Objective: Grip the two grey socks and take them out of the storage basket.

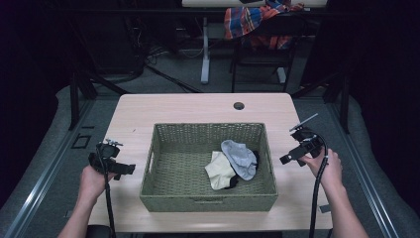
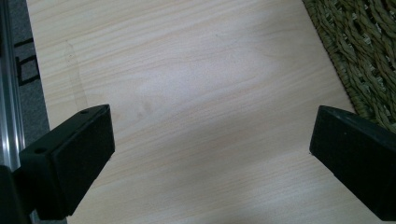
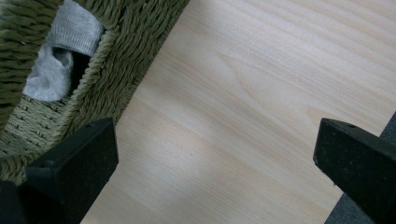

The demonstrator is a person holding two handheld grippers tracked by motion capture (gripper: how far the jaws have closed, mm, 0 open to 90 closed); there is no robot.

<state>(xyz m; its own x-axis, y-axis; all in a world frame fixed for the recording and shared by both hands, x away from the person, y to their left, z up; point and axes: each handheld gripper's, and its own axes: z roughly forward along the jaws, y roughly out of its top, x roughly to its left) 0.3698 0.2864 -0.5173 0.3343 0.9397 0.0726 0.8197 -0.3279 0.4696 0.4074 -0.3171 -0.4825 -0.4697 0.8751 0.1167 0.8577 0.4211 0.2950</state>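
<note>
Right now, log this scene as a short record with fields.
surface: table, light wood
container: basket, green woven, mid-table
contents: grey sock partly over cream sock, something black beneath; all toward the basket's right side
left gripper: open, holding nothing, over bare table left of the basket
right gripper: open, holding nothing, over bare table right of the basket
contact: neither gripper touches the basket or socks

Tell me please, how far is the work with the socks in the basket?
Nothing looks done yet: the grey sock and the cream sock lie bunched in the woven basket, with something dark under them. Nothing is in hand: the left gripper and the right gripper are open over bare table, outside the basket. Reaching in and grasping remain.
</note>
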